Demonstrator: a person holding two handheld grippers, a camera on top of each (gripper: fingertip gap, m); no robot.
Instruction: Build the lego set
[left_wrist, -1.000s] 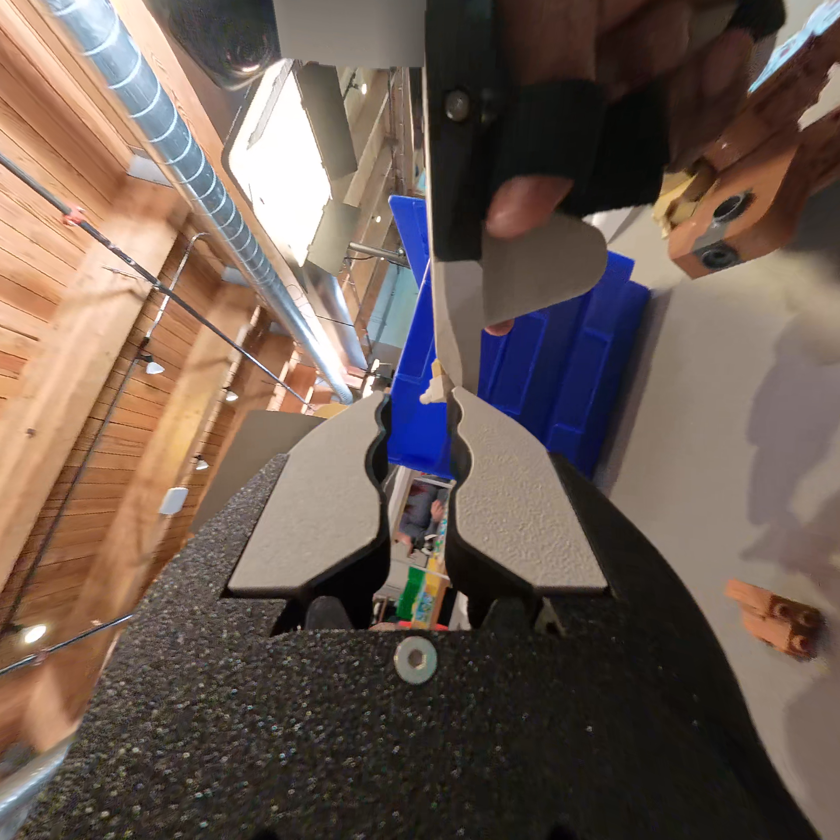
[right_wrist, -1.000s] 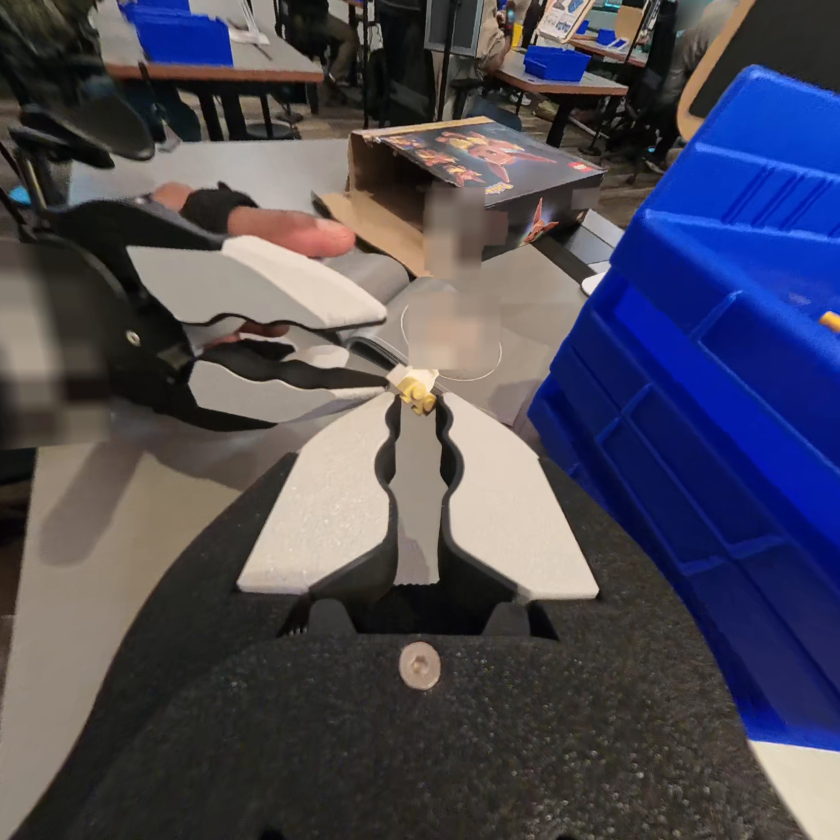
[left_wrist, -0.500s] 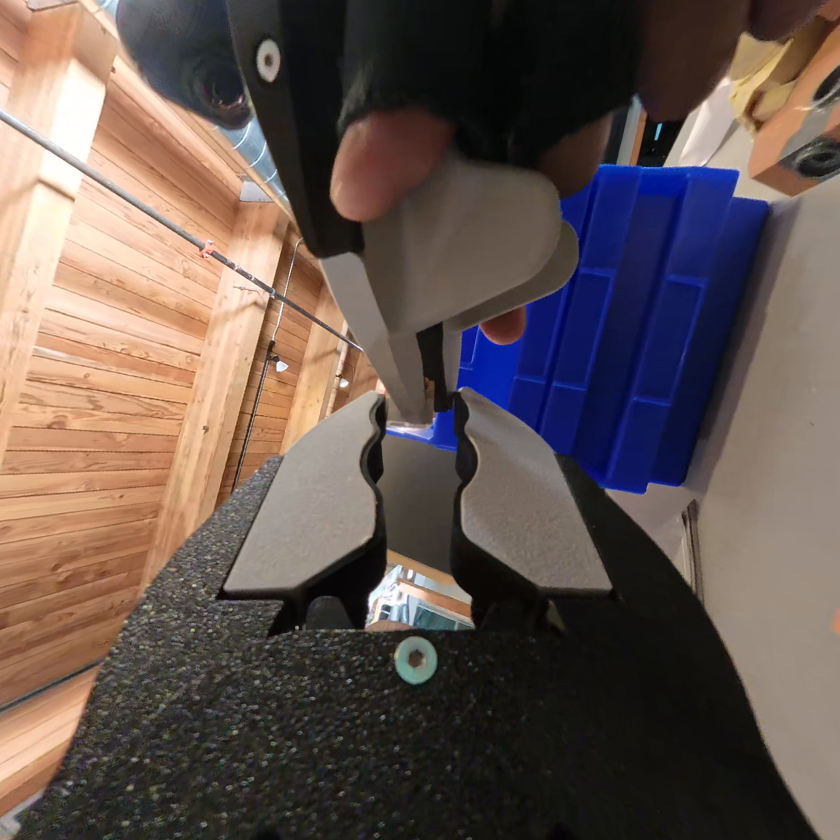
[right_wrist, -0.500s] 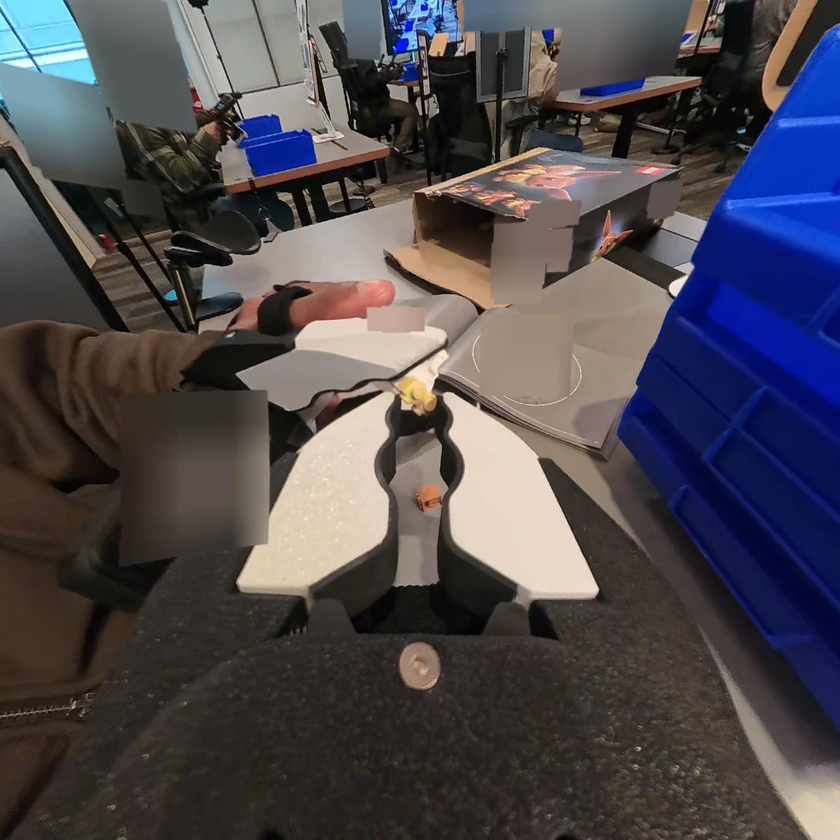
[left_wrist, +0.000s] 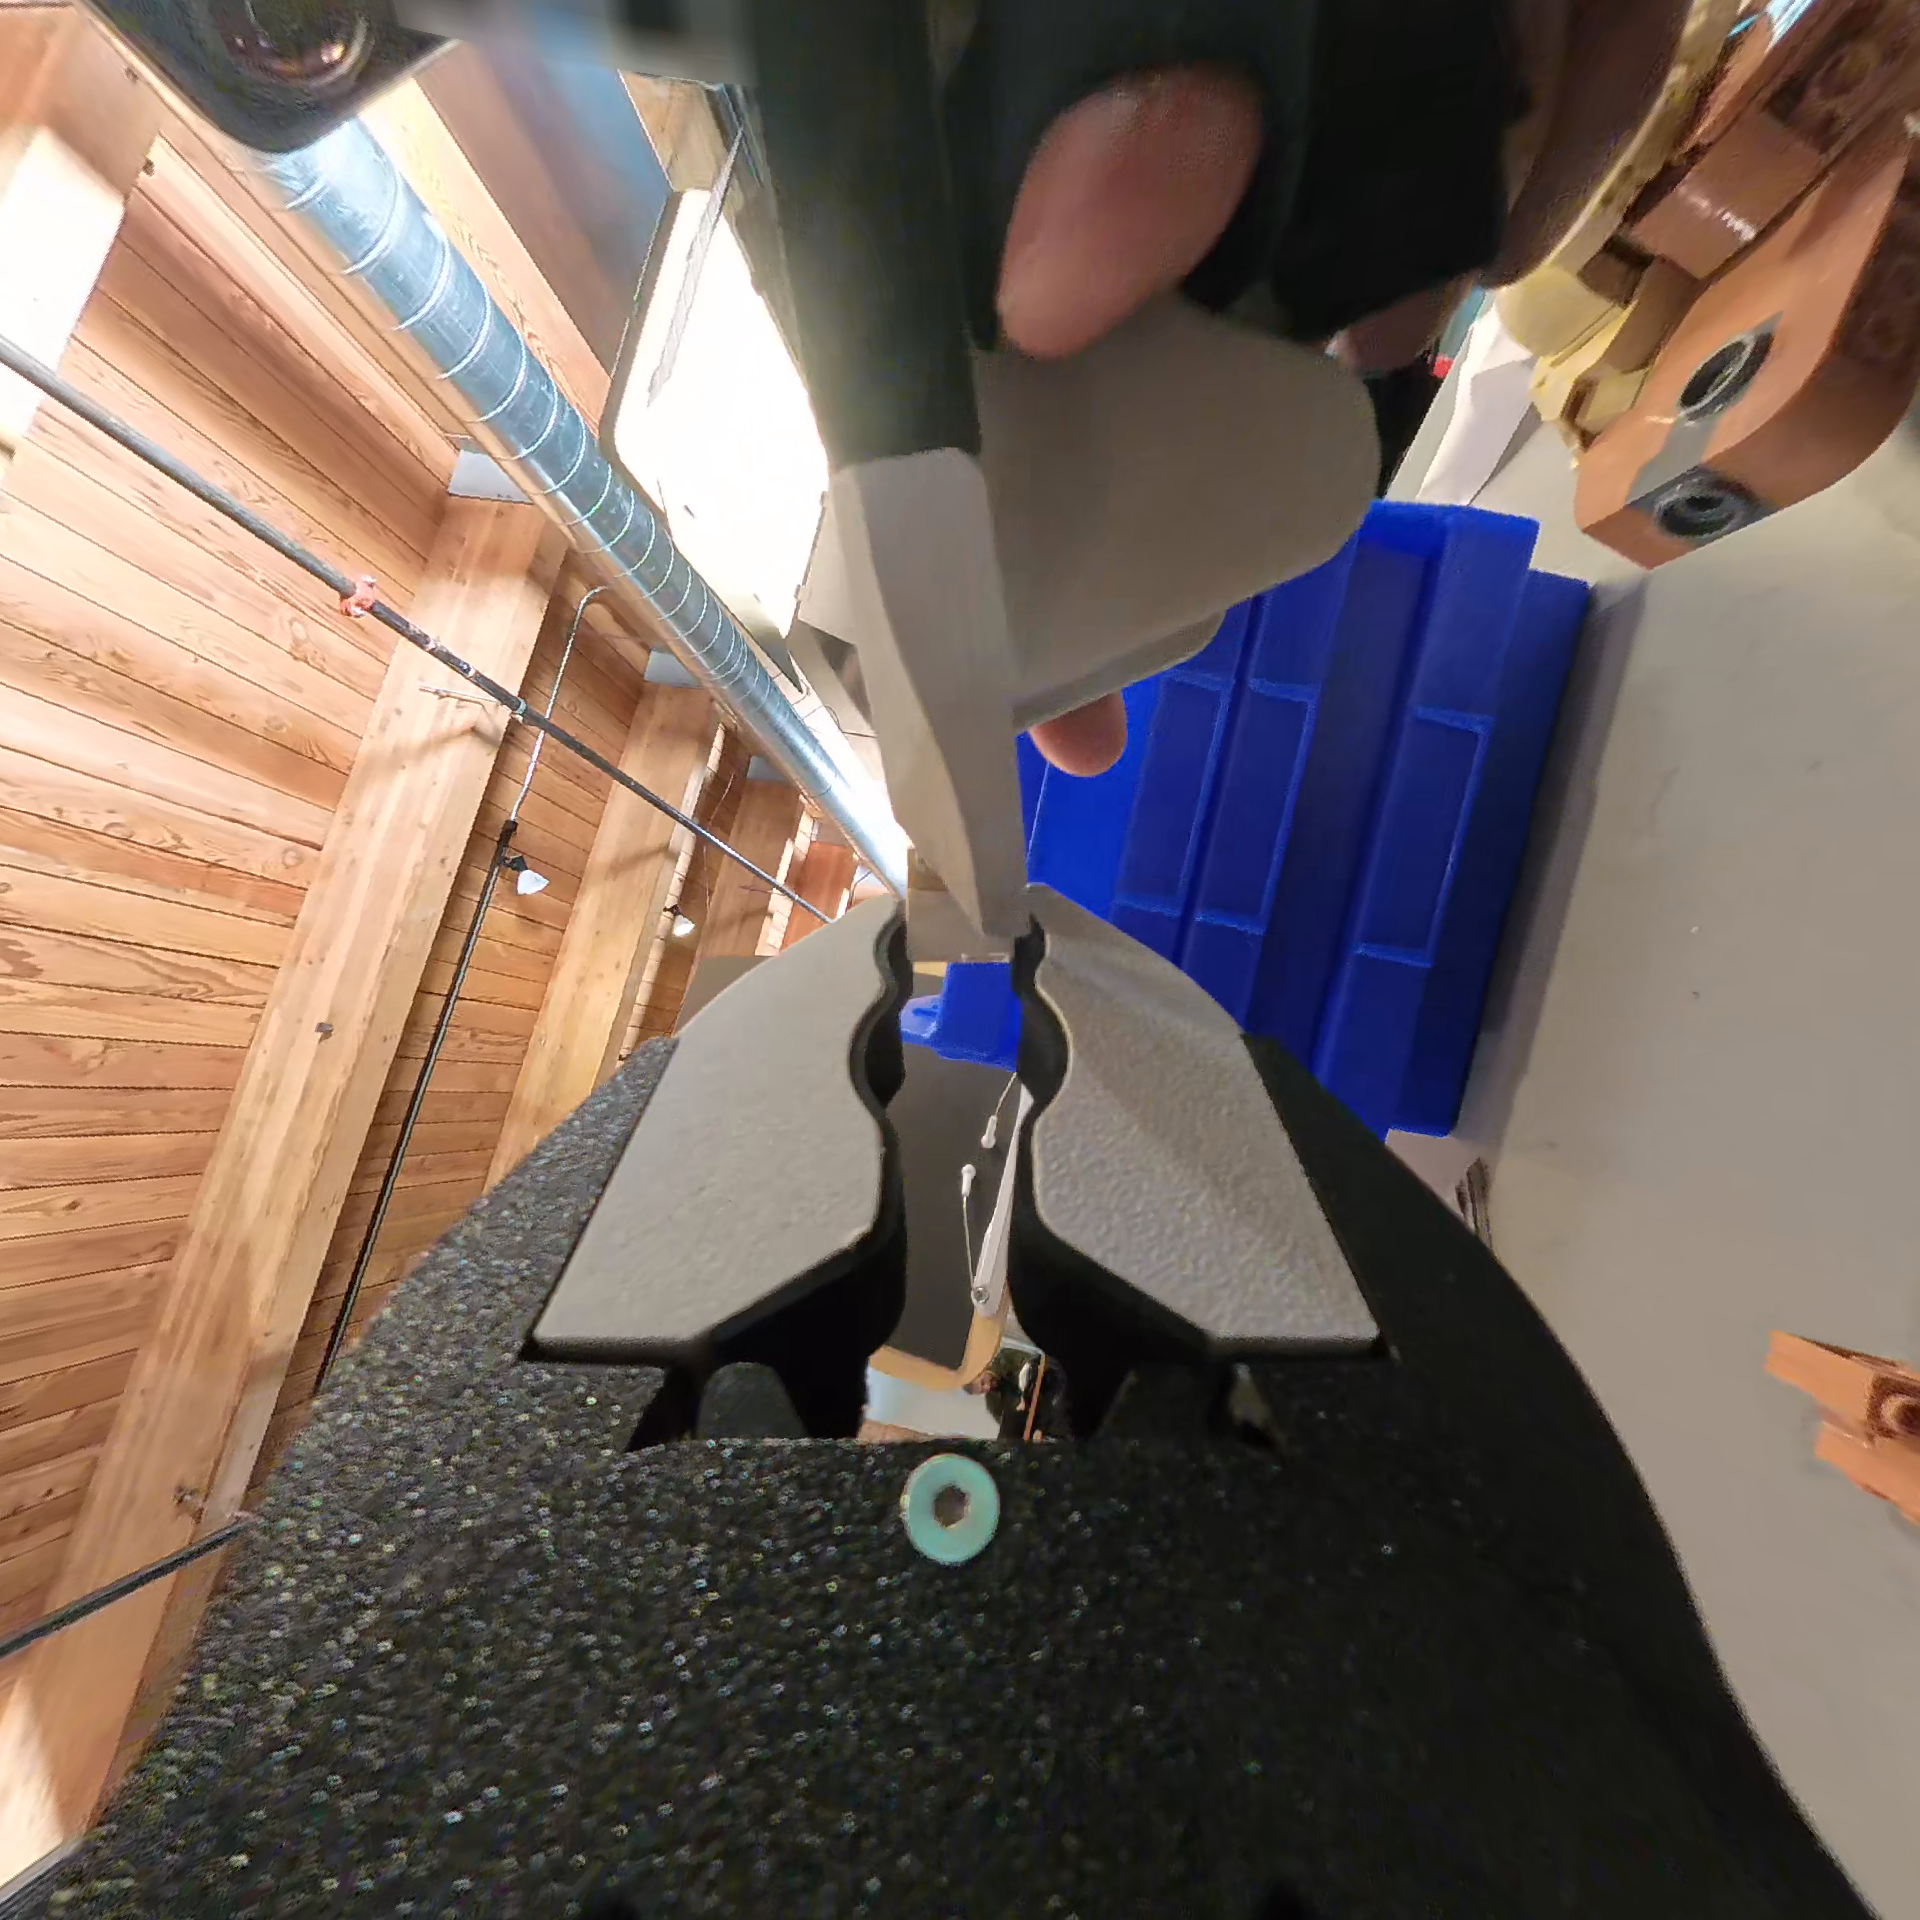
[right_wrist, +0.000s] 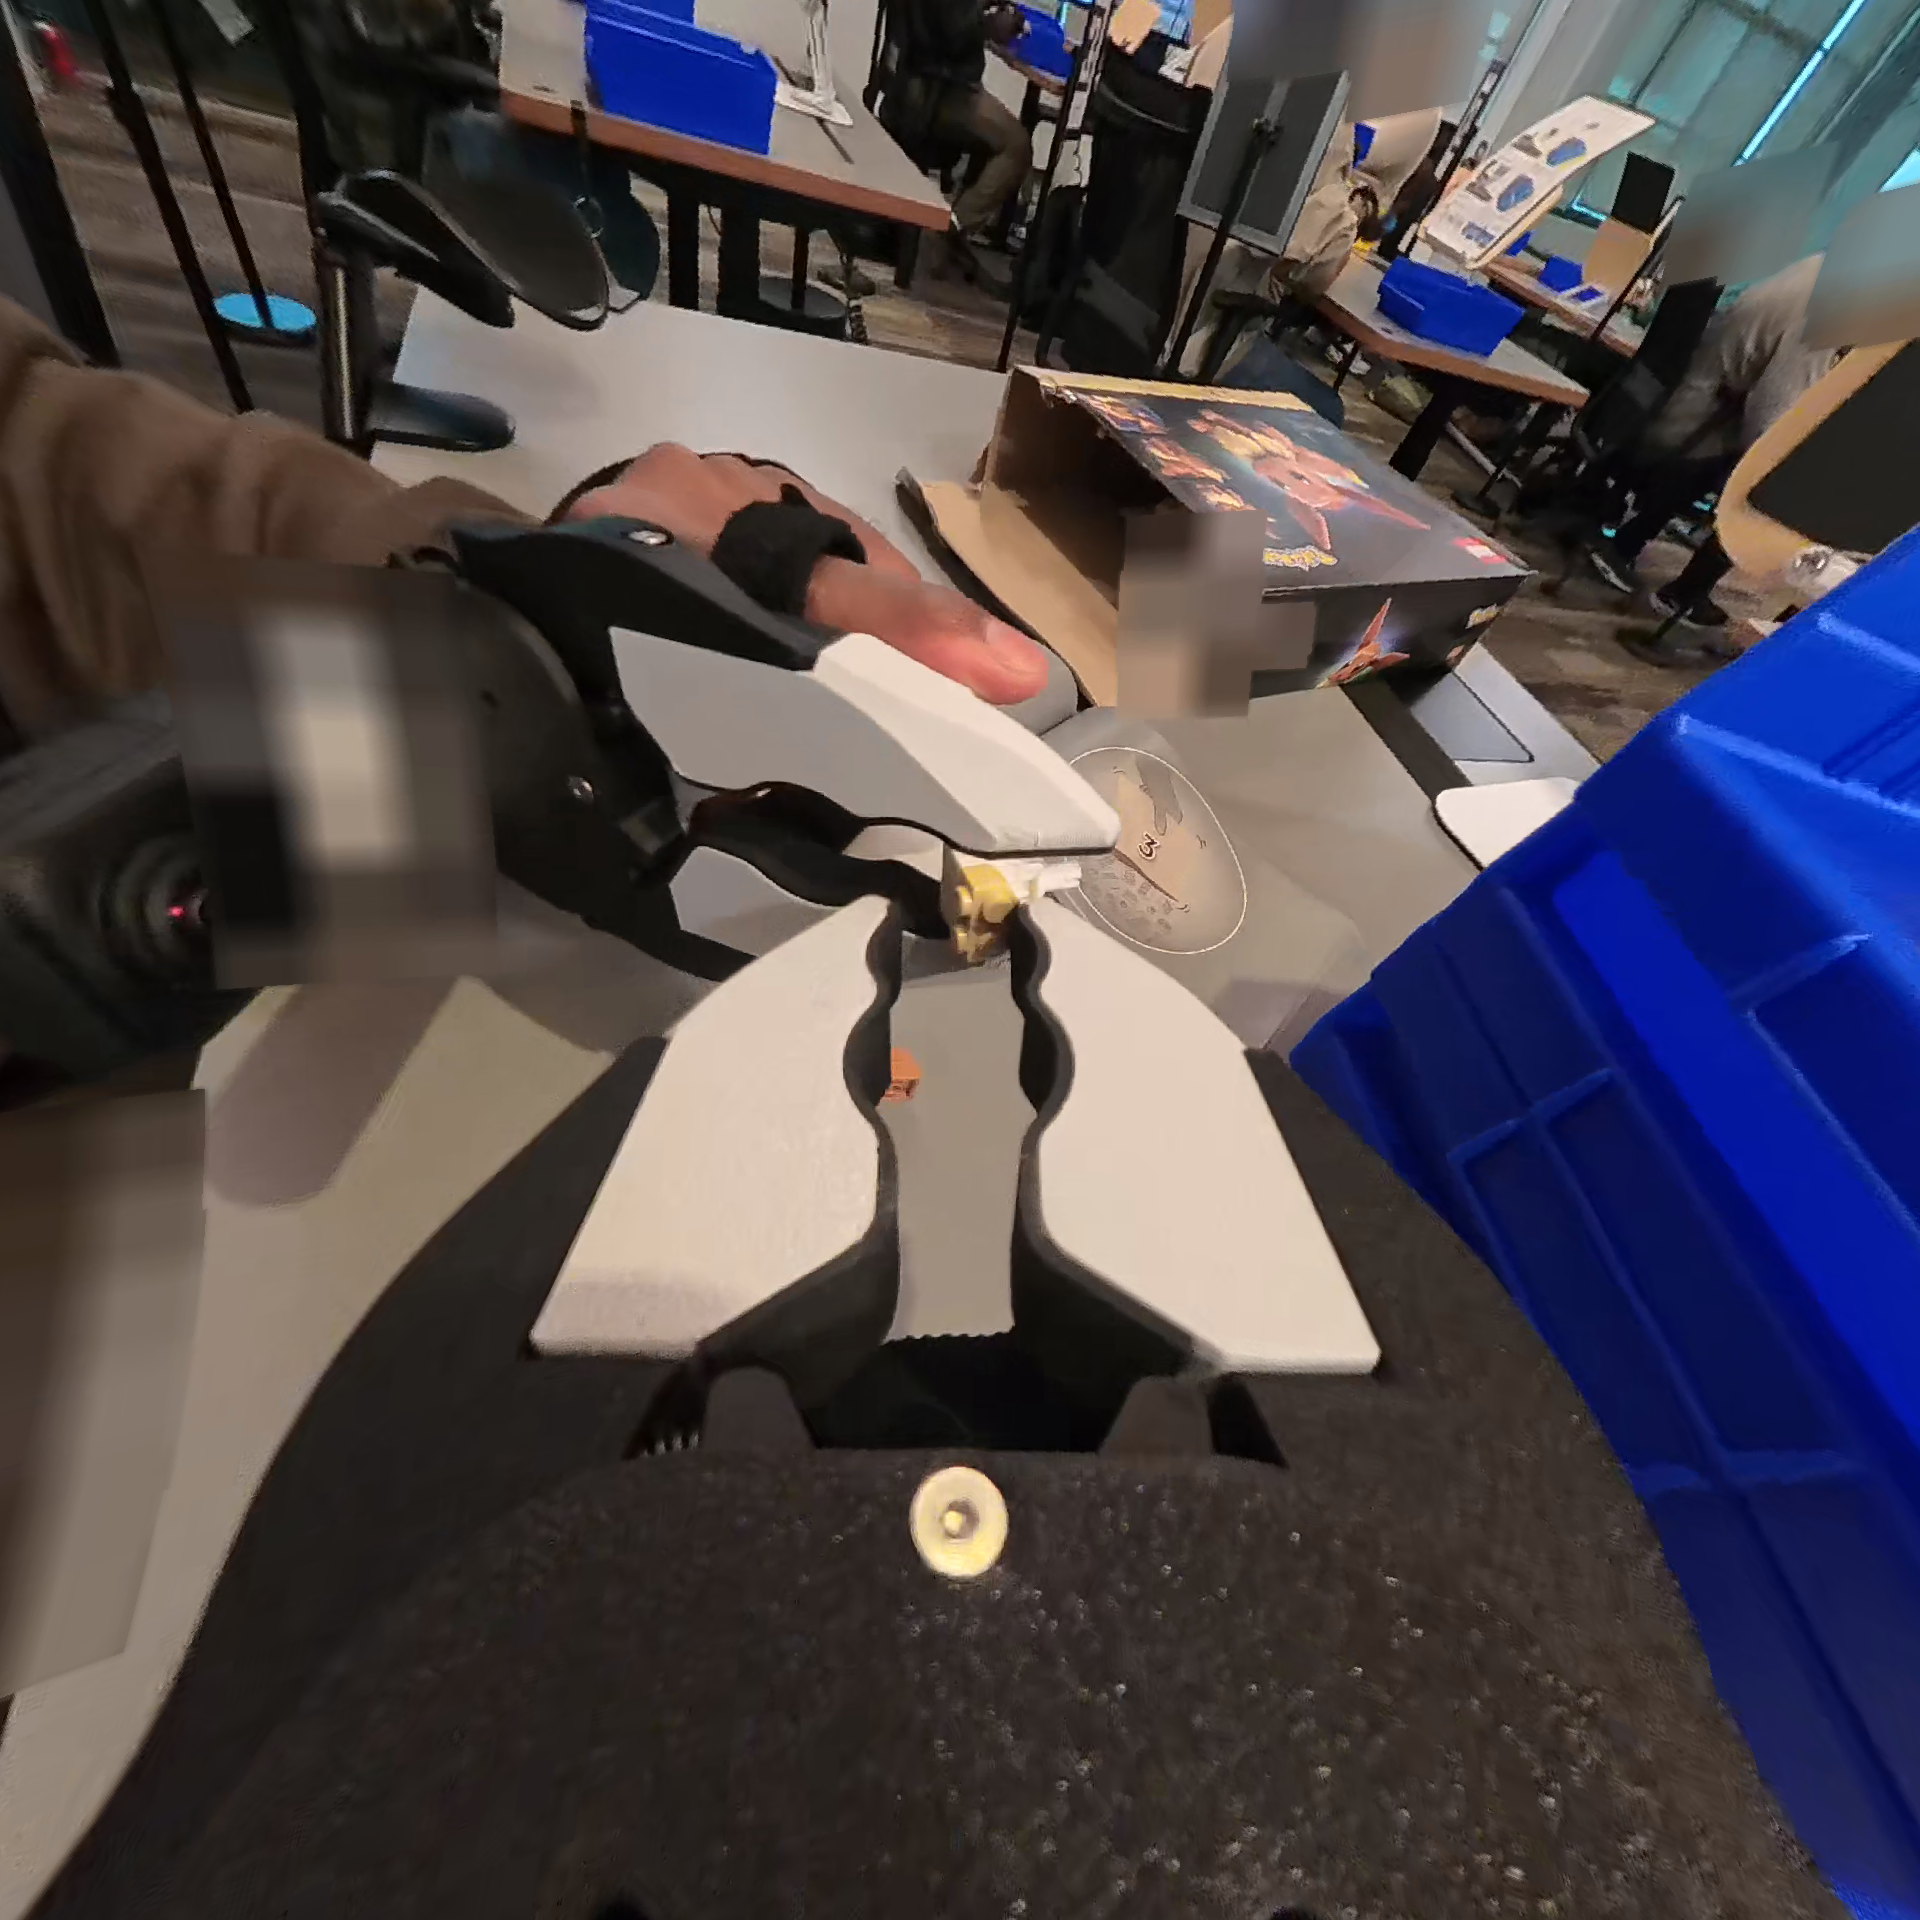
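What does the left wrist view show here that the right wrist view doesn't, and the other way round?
Only the left wrist view: a brown and tan lego assembly on the grey table, a loose brown piece, wooden walls and a ceiling duct.

Only the right wrist view: the opened set box, the instruction booklet, a small brown brick, other desks.

Both: the blue bin, and the left tool and right tool meeting tip to tip on a small tan piece.

Your left hand-held gripper (right_wrist: 997, 883): grey fingers, black speckled body, screw behind the fingers; brown sleeve (right_wrist: 156, 488), black fingerless glove (right_wrist: 779, 551).
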